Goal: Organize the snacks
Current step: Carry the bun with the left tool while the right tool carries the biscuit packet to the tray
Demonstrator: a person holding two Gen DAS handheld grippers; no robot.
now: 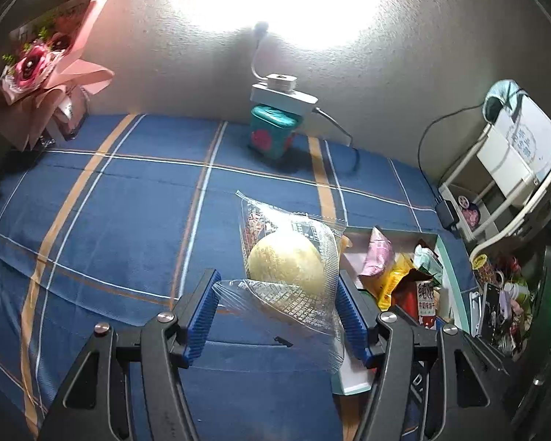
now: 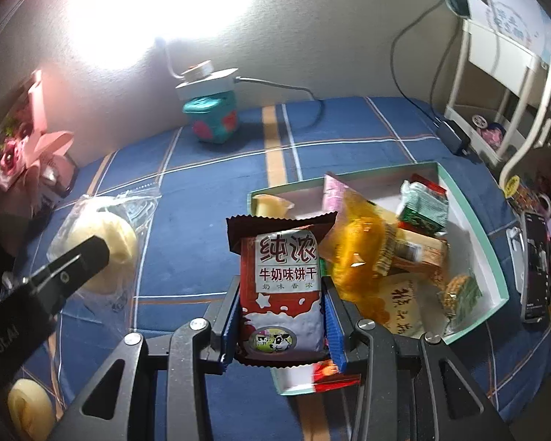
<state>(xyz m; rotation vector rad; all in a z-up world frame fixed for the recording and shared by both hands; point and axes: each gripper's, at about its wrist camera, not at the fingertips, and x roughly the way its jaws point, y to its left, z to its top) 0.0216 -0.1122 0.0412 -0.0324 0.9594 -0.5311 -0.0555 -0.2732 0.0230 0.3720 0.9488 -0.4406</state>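
My left gripper (image 1: 277, 316) has its jaws wide around a clear-wrapped round pastry (image 1: 286, 261); its blue pads touch the wrapper's edges, and the pastry seems lifted above the blue plaid cloth. It also shows in the right wrist view (image 2: 103, 235), with the left gripper's finger (image 2: 73, 261) in front of it. My right gripper (image 2: 281, 321) is shut on a red and white milk biscuit pack (image 2: 281, 286), held upright over the near left corner of the white snack box (image 2: 496, 268). The box (image 1: 446, 257) holds several wrapped snacks, including an orange pack (image 2: 356, 250) and a green pack (image 2: 422, 209).
A teal tin (image 1: 272, 132) with a white lamp base and cable stands by the wall. A pink bouquet (image 1: 36, 62) sits far left. A white rack (image 2: 503, 73) and a cluttered phone (image 2: 534, 264) lie right. A yellowish round item (image 2: 29, 408) is at lower left.
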